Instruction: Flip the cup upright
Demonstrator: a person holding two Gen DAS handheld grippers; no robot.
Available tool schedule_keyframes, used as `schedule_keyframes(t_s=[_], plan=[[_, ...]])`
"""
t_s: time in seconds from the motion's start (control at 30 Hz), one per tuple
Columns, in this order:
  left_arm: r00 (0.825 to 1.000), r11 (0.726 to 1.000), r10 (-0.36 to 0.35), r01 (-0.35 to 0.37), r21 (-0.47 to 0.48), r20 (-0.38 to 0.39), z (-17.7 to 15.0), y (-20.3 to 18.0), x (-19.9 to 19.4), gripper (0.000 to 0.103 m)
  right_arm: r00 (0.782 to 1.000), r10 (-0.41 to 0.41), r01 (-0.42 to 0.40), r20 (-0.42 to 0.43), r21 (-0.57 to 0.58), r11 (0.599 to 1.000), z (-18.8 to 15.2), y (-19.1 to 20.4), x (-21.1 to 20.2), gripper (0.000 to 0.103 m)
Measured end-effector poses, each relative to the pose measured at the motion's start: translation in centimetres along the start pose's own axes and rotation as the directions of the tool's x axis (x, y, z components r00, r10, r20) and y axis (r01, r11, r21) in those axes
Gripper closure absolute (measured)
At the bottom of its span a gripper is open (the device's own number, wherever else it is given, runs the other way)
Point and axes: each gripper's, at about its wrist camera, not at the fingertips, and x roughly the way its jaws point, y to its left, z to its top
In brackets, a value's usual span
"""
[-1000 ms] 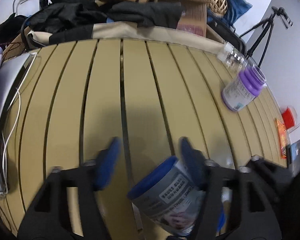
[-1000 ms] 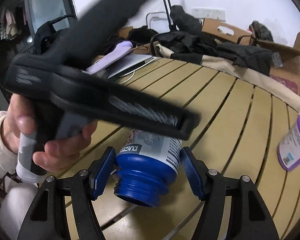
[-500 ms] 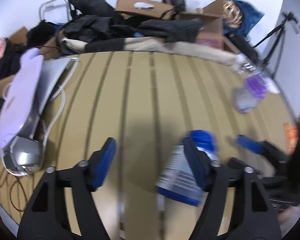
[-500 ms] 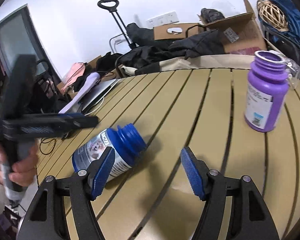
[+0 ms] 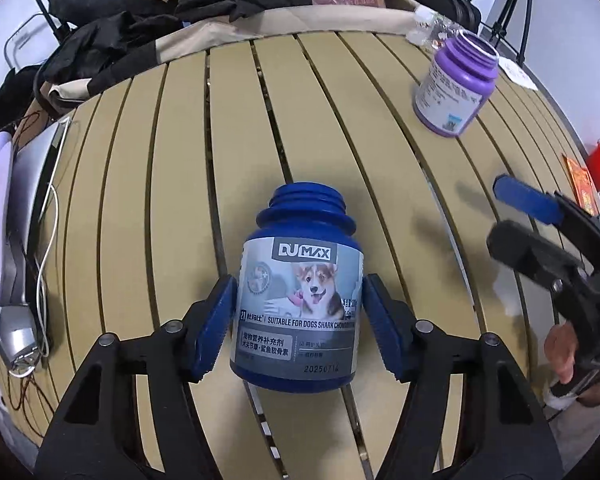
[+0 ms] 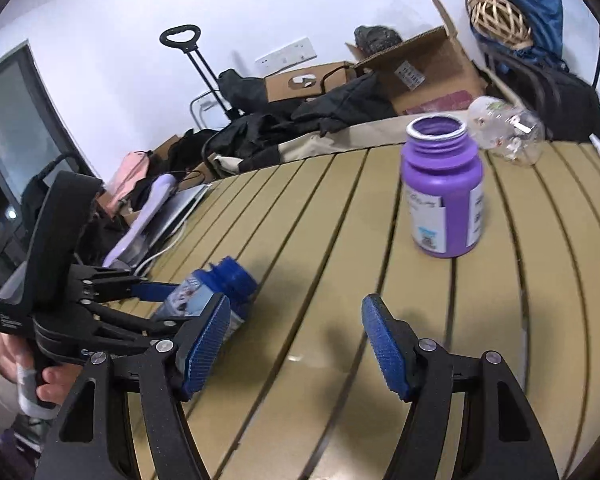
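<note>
Blue bottle point(image 5: 296, 312), uncapped and bearing a grey label with a dog picture, lies on its side on the slatted tan tabletop point(image 5: 148, 208), its open threaded neck pointing away from the left wrist camera. Left hand-held gripper point(image 5: 298, 320): blue pads bracket the bottle's body, one on each side; the left pad meets the label edge, while at the right pad contact cannot be confirmed, so whether it clamps the bottle cannot be told. In the right wrist view the same bottle point(image 6: 216, 296) appears at lower left, lying on the tabletop point(image 6: 340, 216) with the left hand-held gripper point(image 6: 180, 300) about it.

Right hand-held gripper point(image 6: 296, 344): jaws wide apart over bare slats, holding nothing, just to the right of the bottle. In the left wrist view it shows only partly, blurred, at the right edge point(image 5: 540, 232).

Purple bottle point(image 6: 442, 188), also uncapped, stands upright well apart from the blue one, toward the far right of the tabletop; it is seen too in the left wrist view point(image 5: 456, 86). Clear plastic container point(image 6: 508, 128) lies just behind it. Dark clothing point(image 6: 300, 124) and cardboard boxes point(image 6: 424, 68) are heaped along the far edge.
</note>
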Motion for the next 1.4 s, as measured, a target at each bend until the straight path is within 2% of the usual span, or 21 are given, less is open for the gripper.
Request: schedule_keyframes(t_s=[0.07, 0.13, 0.2, 0.23, 0.3, 0.33, 0.4, 0.43, 0.53, 0.57, 0.63, 0.7, 0.77, 0.87, 0.97, 1.07, 1.13, 1.17, 1.27, 1.33, 1.4], plan=[[0.997, 1.000, 0.009, -0.008, -0.003, 0.083, 0.6, -0.1, -1.0, 0.043, 1.000, 0.021, -0.021, 0.016, -0.005, 1.000, 0.5, 0.3, -0.7, 0.030], [0.980, 1.000, 0.021, -0.020, -0.007, 0.198, 1.3, 0.5, -2.5, 0.043, 0.997, 0.063, -0.063, 0.047, -0.004, 0.998, 1.8, 0.8, -1.5, 0.030], [0.954, 0.999, -0.010, 0.022, -0.036, 0.301, 2.1, 1.4, -3.9, 0.043, 0.990, 0.123, -0.122, 0.068, -0.020, 0.992, 4.4, 1.7, -2.0, 0.030], [0.933, 0.994, -0.046, 0.078, -0.075, 0.358, 2.8, 2.1, -4.5, 0.043, 0.987, 0.148, -0.144, 0.063, -0.065, 0.987, 6.6, 2.6, -1.9, 0.030], [0.910, 0.989, -0.047, 0.101, -0.109, 0.412, 3.5, 2.6, -5.1, 0.043, 0.983, 0.183, -0.181, 0.011, -0.100, 0.978, 9.4, 3.5, -1.0, 0.027], [0.889, 0.989, -0.029, 0.091, -0.115, 0.456, 4.1, 2.7, -5.6, 0.043, 0.977, 0.213, -0.215, -0.030, -0.103, 0.971, 11.1, 3.7, -0.3, 0.025], [0.863, 0.992, -0.022, 0.083, -0.099, 0.505, 4.8, 2.1, -6.4, 0.043, 0.951, 0.286, -0.294, -0.116, -0.063, 0.954, 14.3, 3.5, 1.6, 0.025], [0.842, 0.991, -0.020, 0.088, -0.101, 0.540, 4.9, 2.0, -6.7, 0.043, 0.938, 0.312, -0.321, -0.152, -0.036, 0.946, 15.1, 3.3, 2.3, 0.025], [0.796, 0.989, -0.031, 0.112, -0.097, 0.605, 4.9, 1.6, -7.1, 0.043, 0.907, 0.338, -0.342, -0.251, 0.029, 0.939, 17.0, 2.5, 5.1, 0.025], [0.780, 0.990, -0.037, 0.112, -0.082, 0.624, 4.9, 1.4, -7.1, 0.043, 0.898, 0.353, -0.348, -0.261, 0.068, 0.935, 17.4, 2.2, 5.9, 0.025], [0.756, 0.994, -0.045, 0.100, -0.048, 0.653, 4.8, 1.2, -7.3, 0.043, 0.859, 0.426, -0.403, -0.285, 0.138, 0.905, 17.5, 1.8, 7.1, 0.026], [0.730, 0.996, -0.057, 0.092, -0.016, 0.681, 4.9, 1.1, -7.5, 0.043, 0.844, 0.450, -0.412, -0.292, 0.186, 0.892, 17.5, 1.3, 8.1, 0.034], [0.725, 0.995, -0.063, 0.096, -0.010, 0.686, 5.2, 1.4, -7.2, 0.043, 0.835, 0.464, -0.414, -0.295, 0.218, 0.884, 17.8, 0.8, 8.9, 0.034], [0.732, 0.992, -0.087, 0.125, -0.007, 0.675, 5.7, 2.1, -6.3, 0.043, 0.840, 0.440, -0.397, -0.318, 0.192, 0.897, 18.1, 0.7, 9.9, 0.035], [0.724, 0.994, -0.074, 0.107, -0.006, 0.685, 6.0, 2.2, -5.9, 0.043, 0.816, 0.472, -0.416, -0.332, 0.230, 0.880, 18.7, -0.2, 11.0, 0.034], [0.721, 0.991, -0.083, 0.130, -0.017, 0.688, 6.5, 2.7, -5.5, 0.044, 0.808, 0.487, -0.421, -0.332, 0.252, 0.871, 19.4, -1.0, 12.0, 0.034], [0.727, 0.990, -0.086, 0.140, -0.025, 0.681, 7.2, 3.1, -4.9, 0.043, 0.822, 0.466, -0.408, -0.328, 0.232, 0.883, 19.6, -1.0, 12.2, 0.034], [0.723, 0.986, -0.104, 0.163, -0.023, 0.683, 7.2, 3.2, -4.8, 0.043, 0.834, 0.445, -0.393, -0.325, 0.215, 0.894, 19.8, -0.8, 12.3, 0.034], [0.705, 0.980, -0.128, 0.197, -0.019, 0.698, 7.4, 3.2, -4.8, 0.043, 0.843, 0.440, -0.392, -0.310, 0.206, 0.897, 20.1, -0.8, 12.7, 0.035], [0.711, 0.971, -0.159, 0.240, -0.023, 0.685, 7.9, 3.7, -4.2, 0.043, 0.866, 0.387, -0.359, -0.318, 0.143, 0.922, 20.3, -0.3, 12.6, 0.035], [0.723, 0.971, -0.169, 0.237, -0.011, 0.670, 8.3, 3.7, -3.8, 0.041, 0.903, 0.285, -0.294, -0.322, 0.023, 0.956, 20.4, 0.5, 12.4, 0.035]])
